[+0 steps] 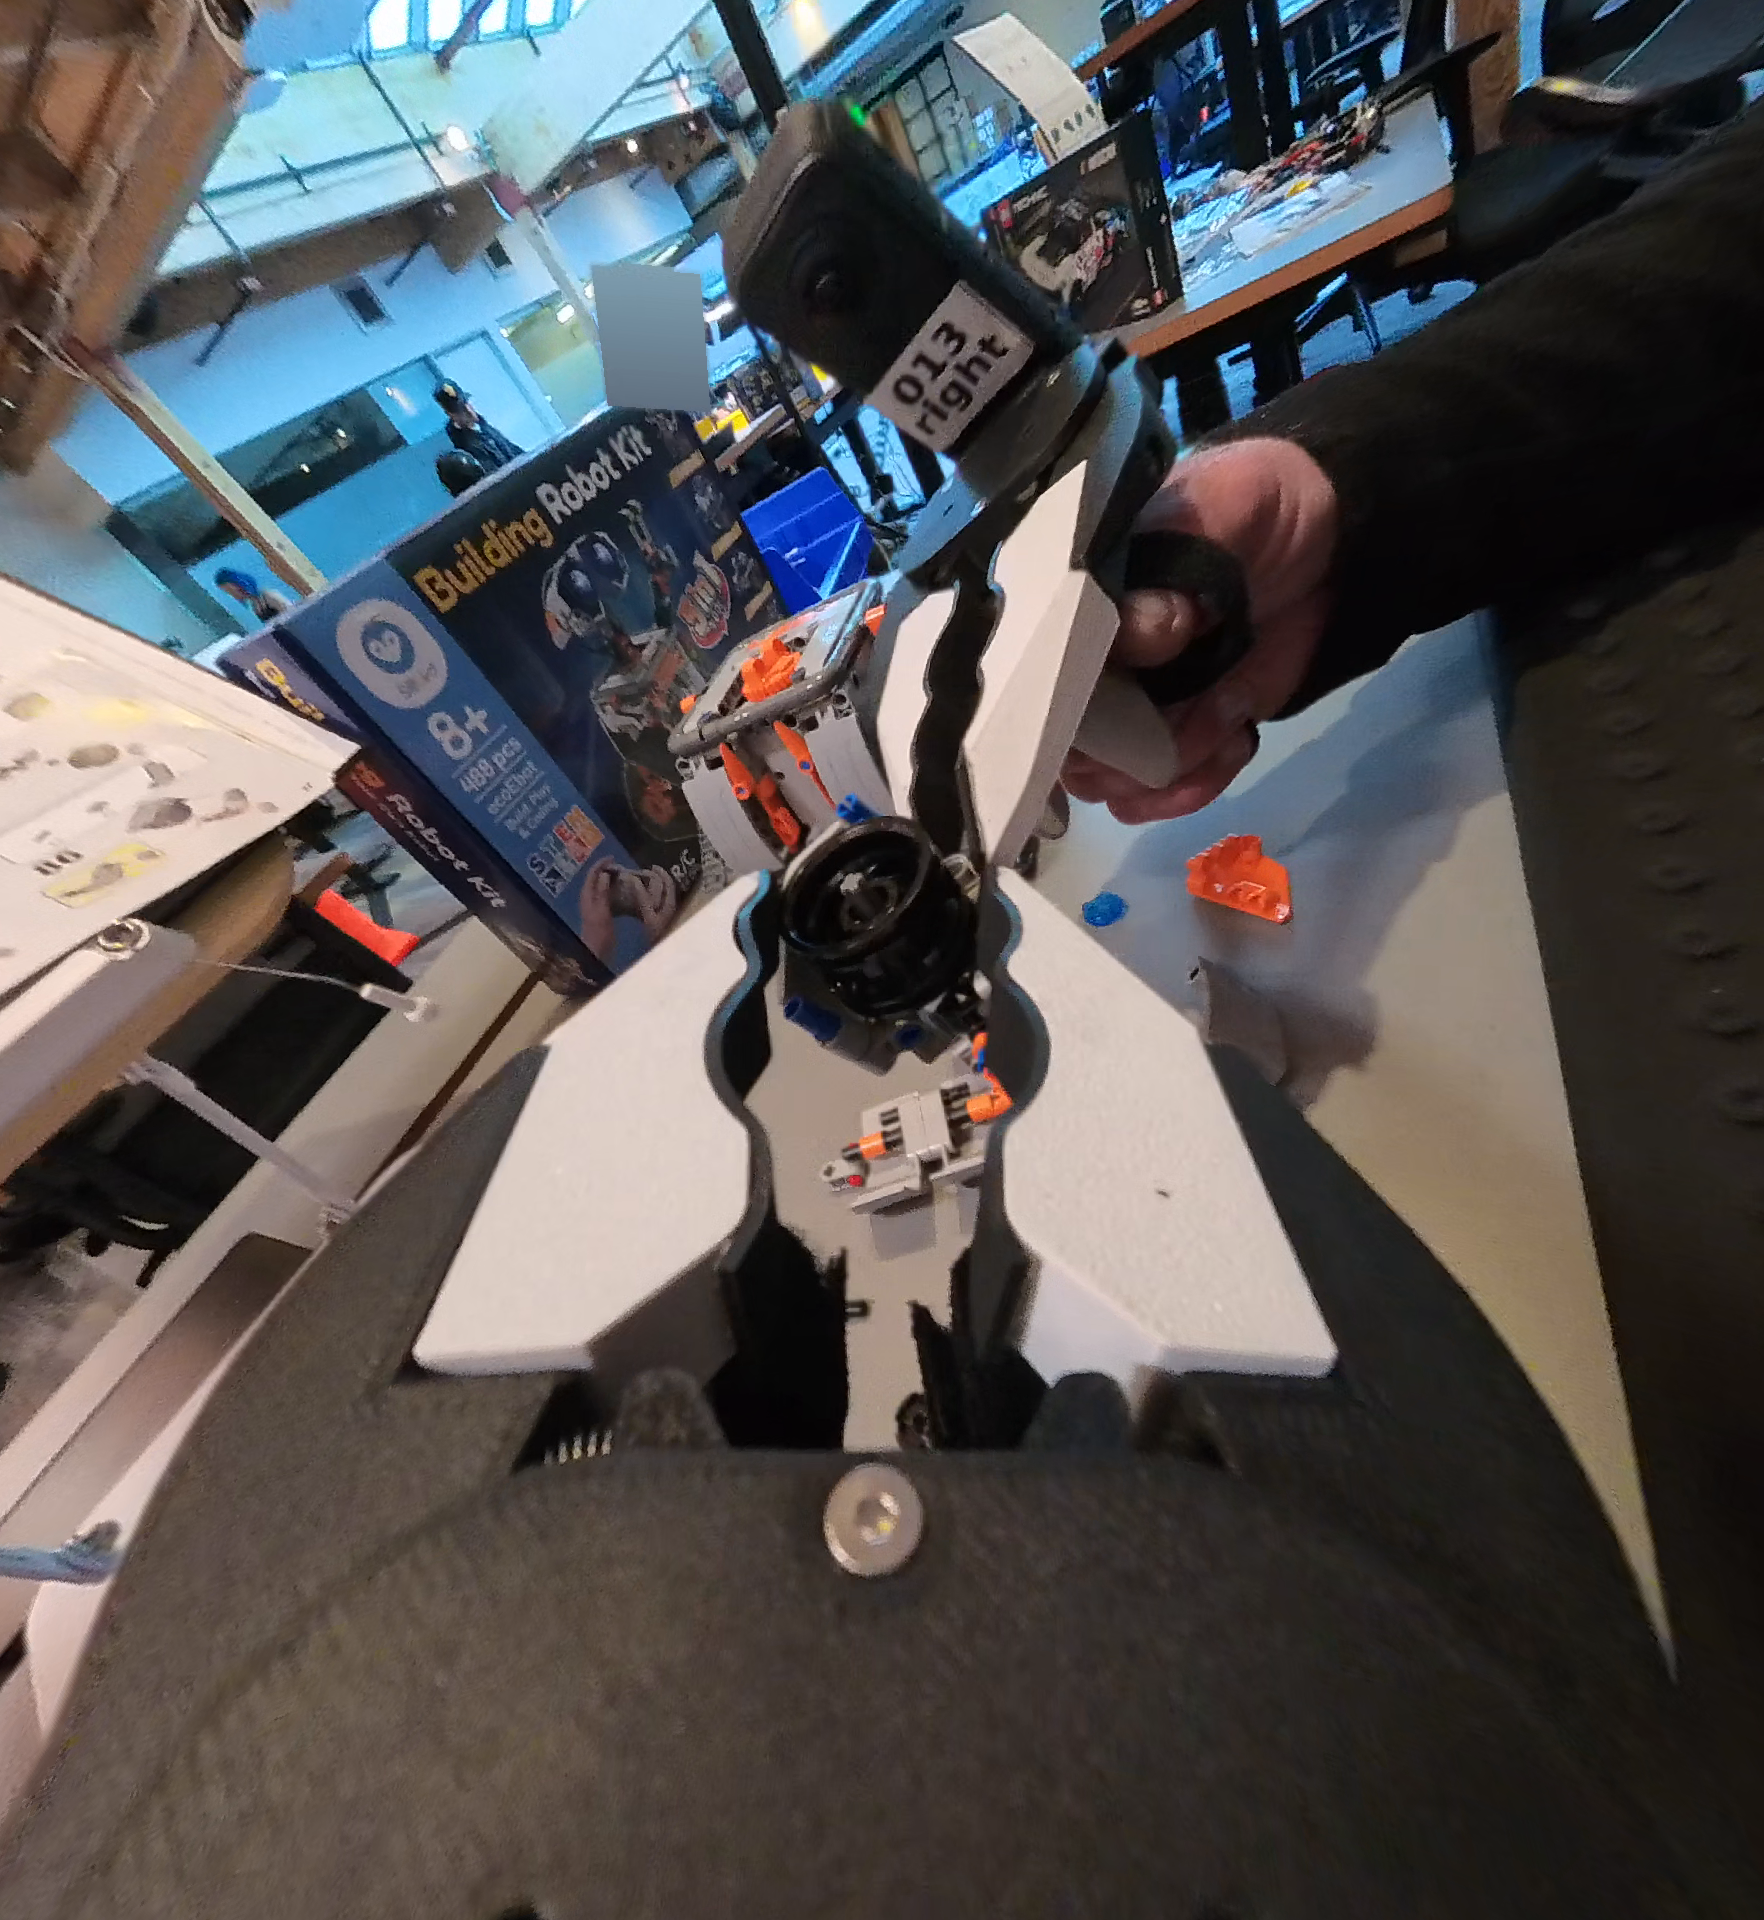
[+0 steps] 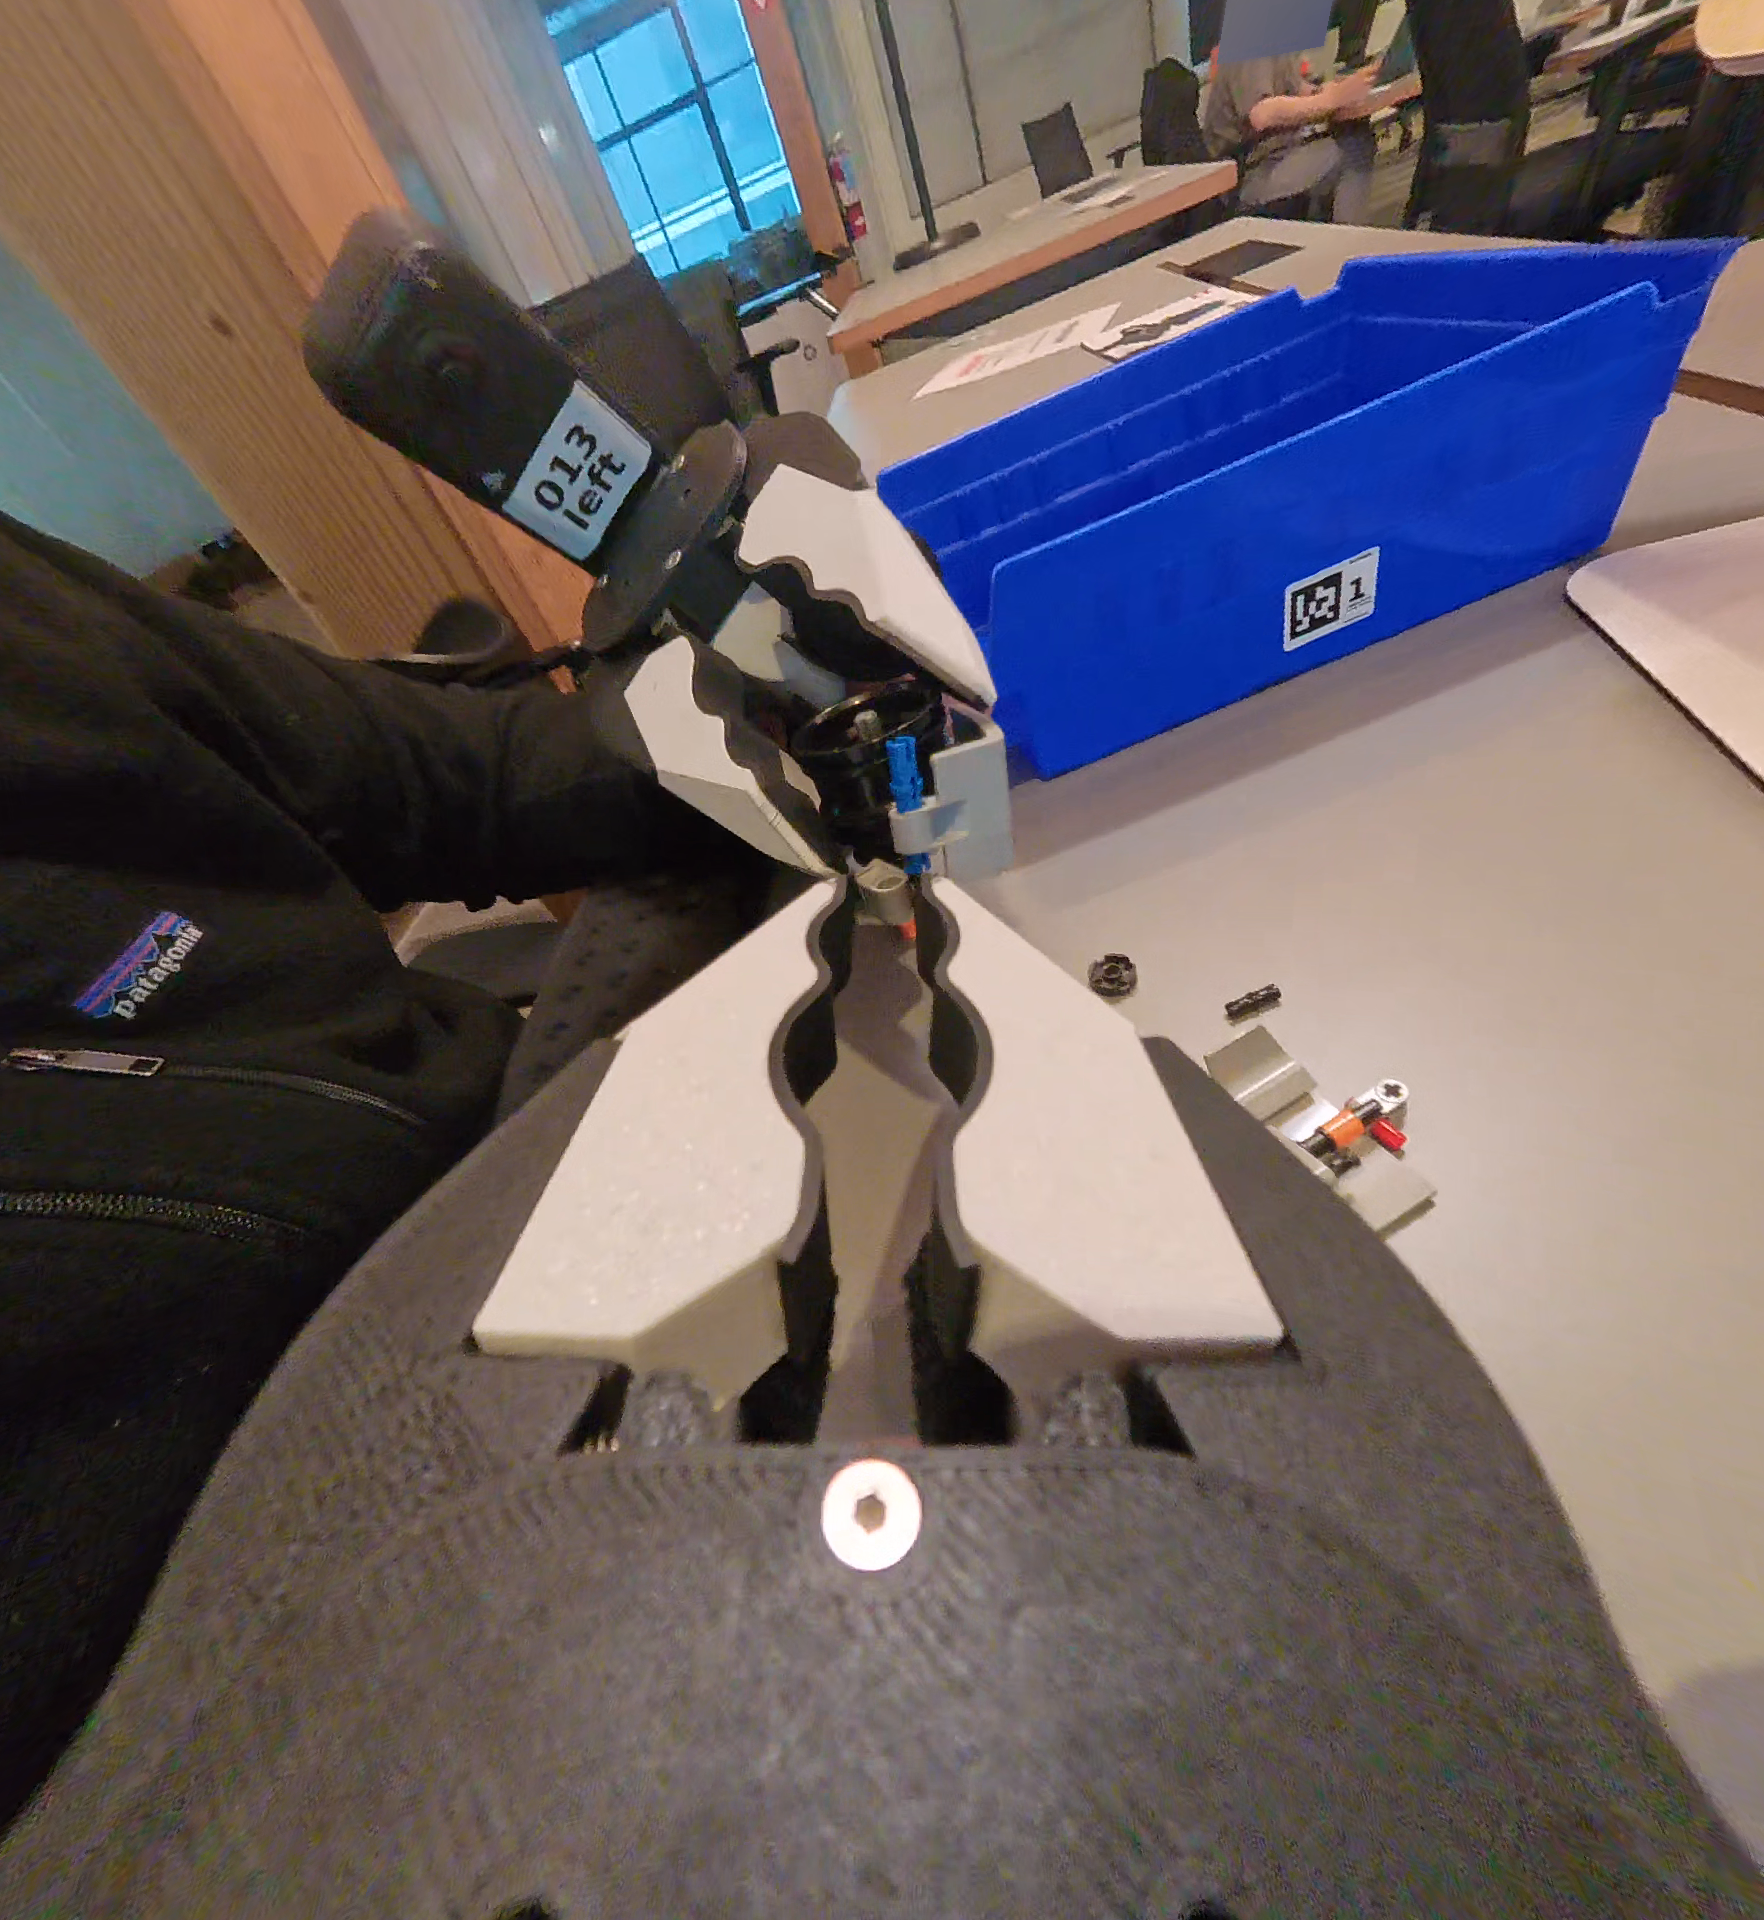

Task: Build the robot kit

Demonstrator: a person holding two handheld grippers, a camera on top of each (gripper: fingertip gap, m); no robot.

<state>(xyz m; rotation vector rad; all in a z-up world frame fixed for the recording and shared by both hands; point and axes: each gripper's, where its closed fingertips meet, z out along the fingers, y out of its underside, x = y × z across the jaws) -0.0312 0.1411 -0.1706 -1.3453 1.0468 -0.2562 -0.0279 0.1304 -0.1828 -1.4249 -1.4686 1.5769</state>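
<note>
Left gripper (image 1: 873, 935) jaws clamp the grey brick block with black wheel hub (image 1: 862, 925); right gripper (image 2: 883, 899) jaws pinch its near end. Light, rigid plastic, pins probably pop loose; grip the block body.

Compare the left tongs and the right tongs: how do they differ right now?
Gap: the left tongs are spread wide, while the right tongs are nearly closed.
Hold: the left tongs clamp the black wheel assembly; the right tongs pinch only a small grey connector at its lower end.
Shared: both have white fingers with wavy dark inner pads, and both grip the same assembly above the table.
</note>
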